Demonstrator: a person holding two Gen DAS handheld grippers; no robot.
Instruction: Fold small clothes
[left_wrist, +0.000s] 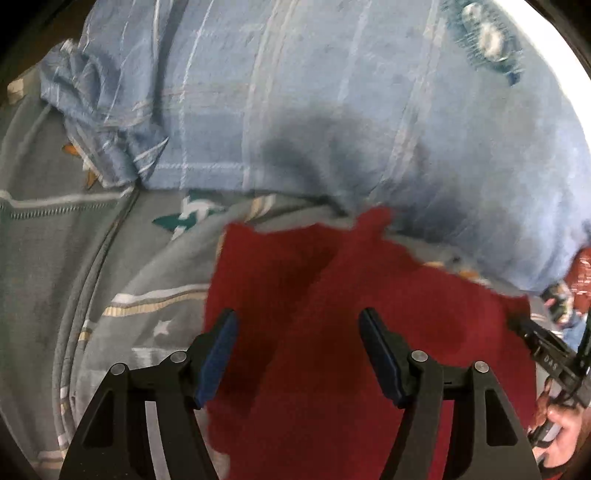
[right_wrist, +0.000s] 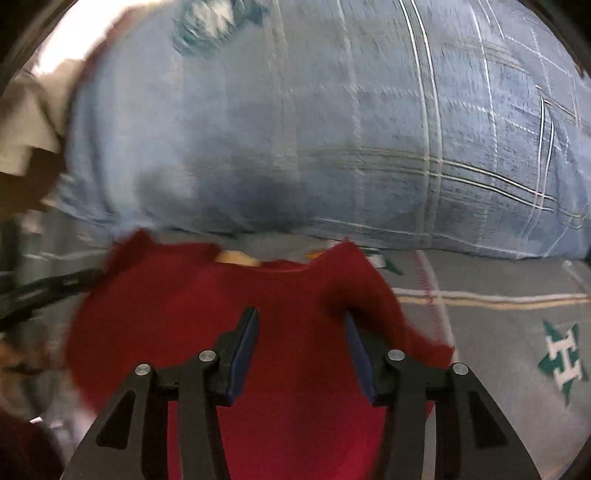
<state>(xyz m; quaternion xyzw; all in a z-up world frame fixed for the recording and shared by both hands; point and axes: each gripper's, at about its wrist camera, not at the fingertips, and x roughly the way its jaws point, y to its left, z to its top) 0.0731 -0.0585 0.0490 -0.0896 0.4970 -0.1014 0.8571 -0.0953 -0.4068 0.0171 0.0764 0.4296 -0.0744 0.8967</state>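
Red garment (left_wrist: 332, 332) lies spread on a grey patterned bedspread (left_wrist: 55, 258), its far edge just short of a big blue plaid pillow (left_wrist: 332, 110) that fills the upper part of both views. A crumpled blue plaid cloth (left_wrist: 99, 110) sits at the pillow's left end. The red piece looks like a small knit: light, soft, limp, no stiffness to hold a crease by itself; likely to sag and drag if lifted by one point. Not fragile, and the nap should give the pads decent friction. Best hold, by my reading, is at the edges or corners, one per gripper, so the fold line stays straight; the raised far corner seen in the right wrist view (right_wrist: 343, 254) is a candidate. Left gripper (left_wrist: 297, 332): jaws well apart, blue pads poised over the cloth with red fabric showing between them, nothing pinched. Right gripper (right_wrist: 301, 328): jaws apart, narrower than the left, over the garment's middle; a hump of red fabric rises against its right finger (right_wrist: 356, 343), probably touching, but the pads do not press on it. Both views are motion-blurred, so fine contact is hard to call. The right gripper and the person's hand (left_wrist: 561, 424) show at the right edge of the left wrist view.
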